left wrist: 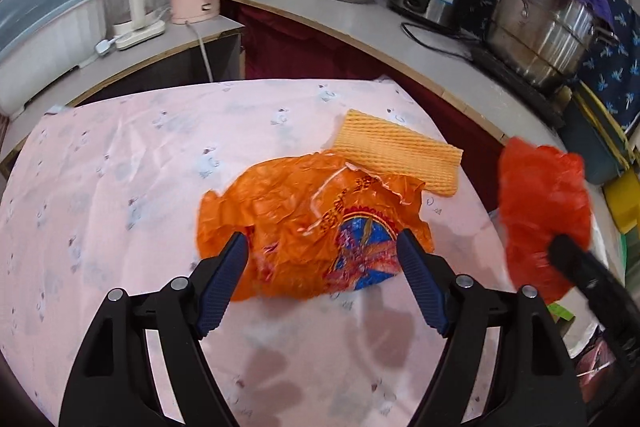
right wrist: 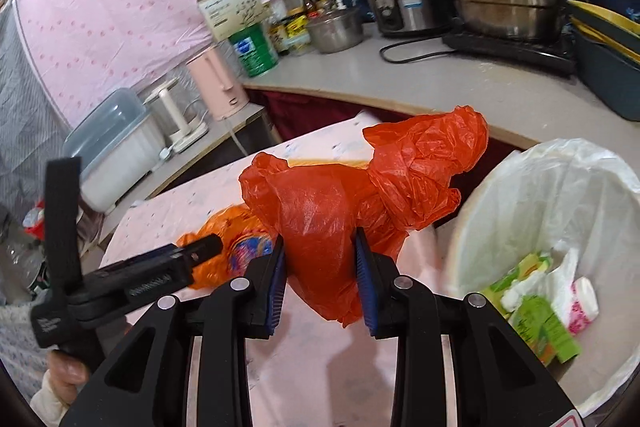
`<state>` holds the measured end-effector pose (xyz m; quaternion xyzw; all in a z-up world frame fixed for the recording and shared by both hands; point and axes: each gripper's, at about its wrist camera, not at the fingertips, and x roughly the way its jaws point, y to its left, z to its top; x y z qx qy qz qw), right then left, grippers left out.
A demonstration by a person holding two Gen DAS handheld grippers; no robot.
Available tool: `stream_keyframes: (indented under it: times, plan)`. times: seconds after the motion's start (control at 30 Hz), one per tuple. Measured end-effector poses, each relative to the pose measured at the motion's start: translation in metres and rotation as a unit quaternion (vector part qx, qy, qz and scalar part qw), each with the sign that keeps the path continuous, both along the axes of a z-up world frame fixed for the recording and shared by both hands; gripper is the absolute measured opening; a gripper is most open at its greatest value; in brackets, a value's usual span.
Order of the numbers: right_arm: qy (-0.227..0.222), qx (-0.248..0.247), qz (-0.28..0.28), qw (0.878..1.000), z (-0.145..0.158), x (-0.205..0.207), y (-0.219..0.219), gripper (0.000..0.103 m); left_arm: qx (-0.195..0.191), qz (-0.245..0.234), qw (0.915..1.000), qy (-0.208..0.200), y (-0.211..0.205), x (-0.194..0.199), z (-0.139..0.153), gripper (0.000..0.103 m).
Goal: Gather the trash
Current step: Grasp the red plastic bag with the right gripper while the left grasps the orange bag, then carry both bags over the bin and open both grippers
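Ribbed blue fingers [right wrist: 366, 287] of right gripper [right wrist: 320, 251] around crinkly red plastic bag [right wrist: 320, 215]

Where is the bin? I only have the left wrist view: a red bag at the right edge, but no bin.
Observer: The bin, lined with a white bag, stands just right of the red bag.
Operator: Is that bag actually gripped?
Observer: Yes. The right gripper has its jaws pressed on the bag's lower bulge.
Operator: Anything in the bin already?
Observer: Green cartons and a white wrapper lie at the bottom.
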<state>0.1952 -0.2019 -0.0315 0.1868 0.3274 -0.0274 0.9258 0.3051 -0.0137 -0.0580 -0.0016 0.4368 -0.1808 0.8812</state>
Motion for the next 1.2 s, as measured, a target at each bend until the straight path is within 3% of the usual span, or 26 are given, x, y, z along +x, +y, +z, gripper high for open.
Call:
stream_keyframes:
  times: [0.13,0.27,0.37,0.77,1.2]
  plan:
    - [0.004,0.000,-0.012,1.000,-0.004,0.003,-0.013,0.030,0.018,-0.005,0.9998,0.006,-0.013,0.016,-0.016,0.067]
    - [0.012,0.005,-0.013,1.000,-0.013,0.008,-0.017,0.030,0.026,-0.015,0.9993,0.024,-0.017,0.025,-0.027,0.031]
    - [0.015,0.007,-0.009,1.000,-0.017,0.011,-0.015,0.030,0.029,-0.014,0.9994,0.009,-0.015,0.019,-0.023,0.025]
    - [-0.016,0.006,-0.013,1.000,0.013,-0.017,-0.015,0.030,-0.011,-0.015,0.9996,-0.023,-0.012,-0.026,0.036,0.023]
    - [-0.062,-0.001,-0.051,0.997,0.059,-0.080,-0.047,0.030,-0.036,-0.066,0.9957,-0.055,-0.059,-0.087,0.087,0.023]
